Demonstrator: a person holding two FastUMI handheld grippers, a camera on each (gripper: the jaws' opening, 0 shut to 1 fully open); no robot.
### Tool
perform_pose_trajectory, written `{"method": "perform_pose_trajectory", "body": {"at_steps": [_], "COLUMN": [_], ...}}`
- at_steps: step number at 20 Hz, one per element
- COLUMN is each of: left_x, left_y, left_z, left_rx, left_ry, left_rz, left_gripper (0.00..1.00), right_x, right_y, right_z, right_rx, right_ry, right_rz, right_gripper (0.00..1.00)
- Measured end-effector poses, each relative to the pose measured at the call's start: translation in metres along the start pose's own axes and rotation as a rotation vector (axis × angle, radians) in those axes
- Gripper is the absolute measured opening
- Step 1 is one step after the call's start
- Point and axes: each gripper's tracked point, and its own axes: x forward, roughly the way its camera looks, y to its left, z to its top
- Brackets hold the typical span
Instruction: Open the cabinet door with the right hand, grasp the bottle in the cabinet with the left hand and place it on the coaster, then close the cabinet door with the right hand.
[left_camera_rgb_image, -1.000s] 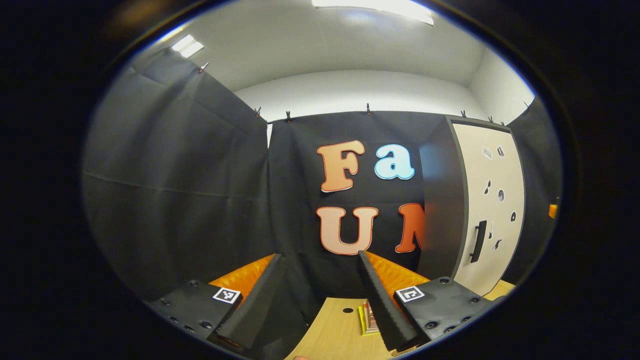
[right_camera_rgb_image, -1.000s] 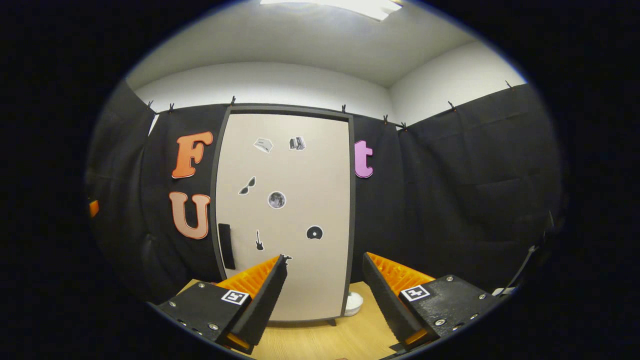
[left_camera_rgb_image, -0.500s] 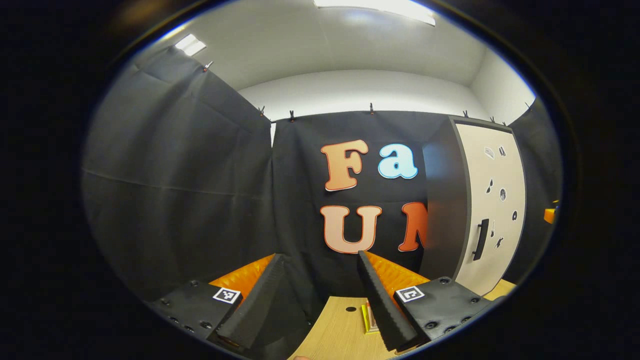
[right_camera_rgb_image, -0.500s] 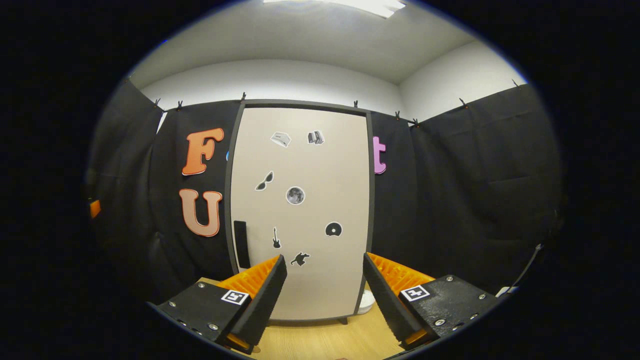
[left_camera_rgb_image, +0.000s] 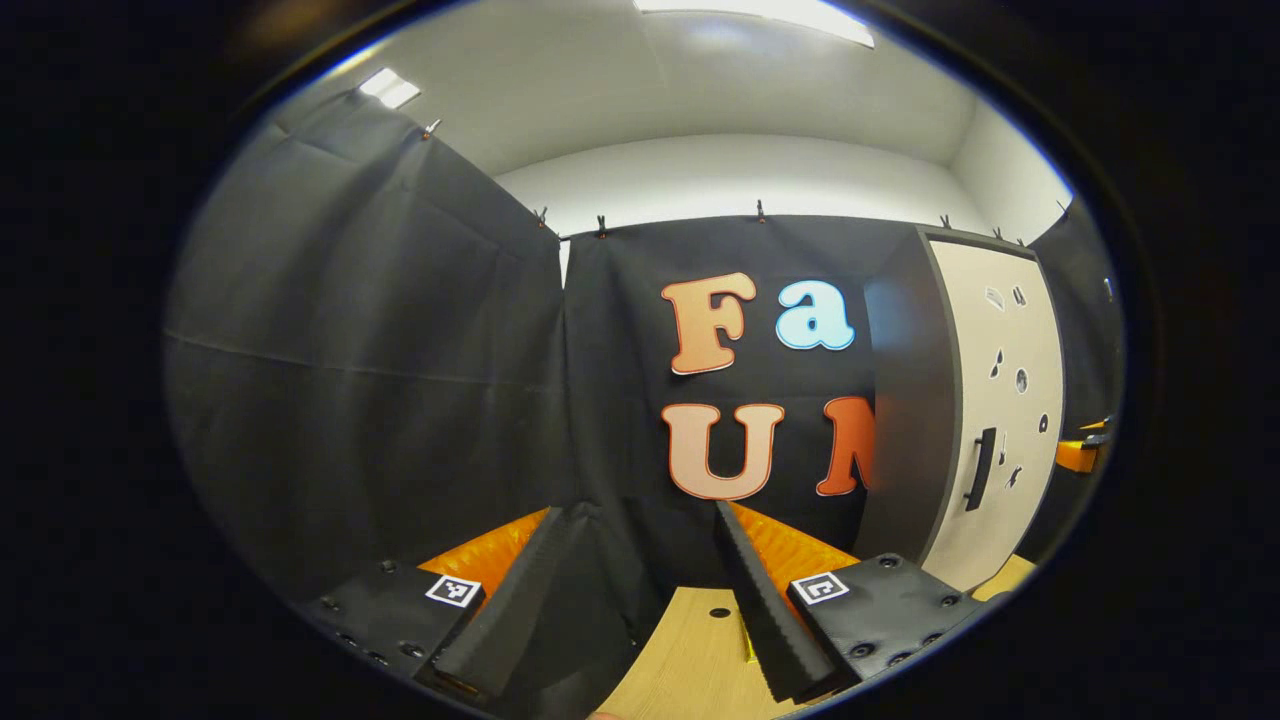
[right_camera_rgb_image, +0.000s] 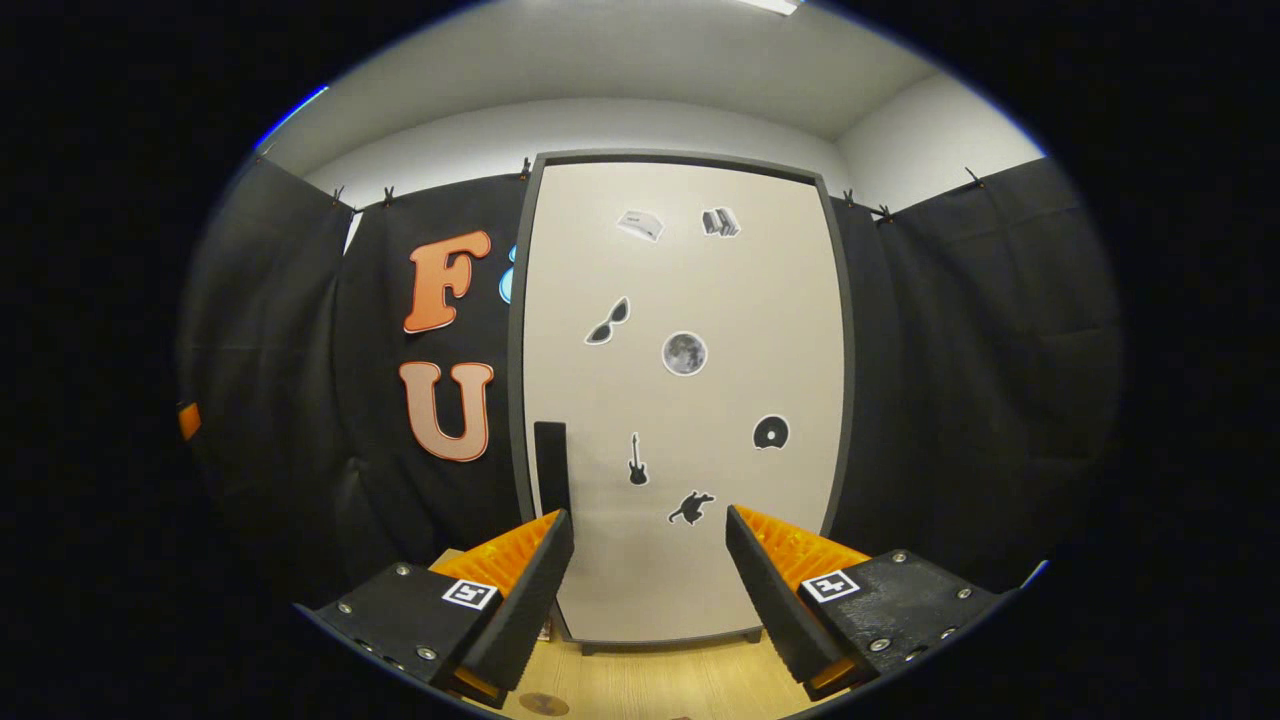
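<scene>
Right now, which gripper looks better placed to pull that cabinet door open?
The right gripper: it is open and faces the shut door squarely, the handle just left of its fingers. The left gripper points at the wall, with the cabinet off to its side.

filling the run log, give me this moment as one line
stage: approach | cabinet door: closed | handle: untouched | right gripper: open, facing door | left gripper: open, empty

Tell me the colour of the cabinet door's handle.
Black: the handle is a dark vertical bar on the beige cabinet door, clearest in the right gripper view.
</scene>
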Motion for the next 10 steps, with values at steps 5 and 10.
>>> {"method": "perform_pose_trajectory", "body": {"at_steps": [5, 10], "left_x": [-0.003, -0.005], "left_y": [0.018, 0.036], "left_z": [-0.008, -0.020], "left_rx": [0.000, 0.006], "left_ry": [0.014, 0.034], "left_rz": [0.037, 0.077], "left_gripper": [1.00, 0.97], "right_x": [0.045, 0.087], "right_y": [0.030, 0.056], "right_z": [-0.015, -0.027], "right_rx": [0.000, 0.022], "right_ry": [0.013, 0.042], "right_rz": [0.025, 0.058], "right_gripper": [0.95, 0.95]}}
